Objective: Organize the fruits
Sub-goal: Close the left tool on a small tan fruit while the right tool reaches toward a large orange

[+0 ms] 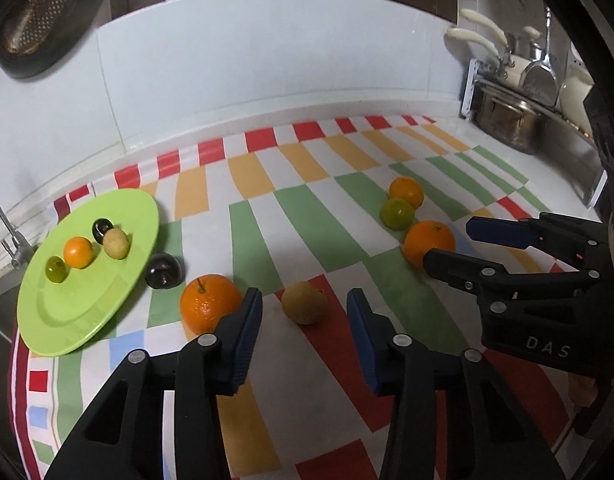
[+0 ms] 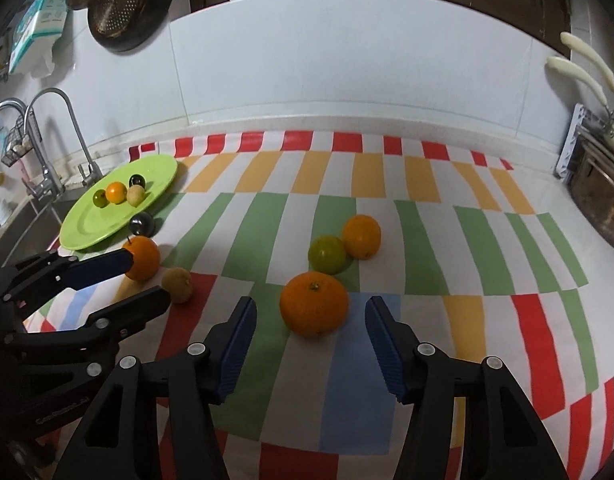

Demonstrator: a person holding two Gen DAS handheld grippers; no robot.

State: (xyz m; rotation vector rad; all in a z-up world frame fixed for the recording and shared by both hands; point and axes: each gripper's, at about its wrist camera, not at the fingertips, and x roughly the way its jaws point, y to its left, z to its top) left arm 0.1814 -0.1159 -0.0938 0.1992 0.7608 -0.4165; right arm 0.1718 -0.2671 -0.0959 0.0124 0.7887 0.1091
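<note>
The left gripper [image 1: 305, 320] is apart around a small yellow-brown fruit [image 1: 304, 303], not squeezing. The right gripper [image 2: 311, 320] is apart around a big round orange [image 2: 314, 304]. The round green plate [image 1: 59, 320] sits far left.

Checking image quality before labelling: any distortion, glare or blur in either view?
Left wrist view: fisheye bends the backsplash and striped cloth; dark vignette corners; the green plate shows soft sheen. Right wrist view: same curvature; fruit stays sharp, the big orange casting a soft shadow.
</note>
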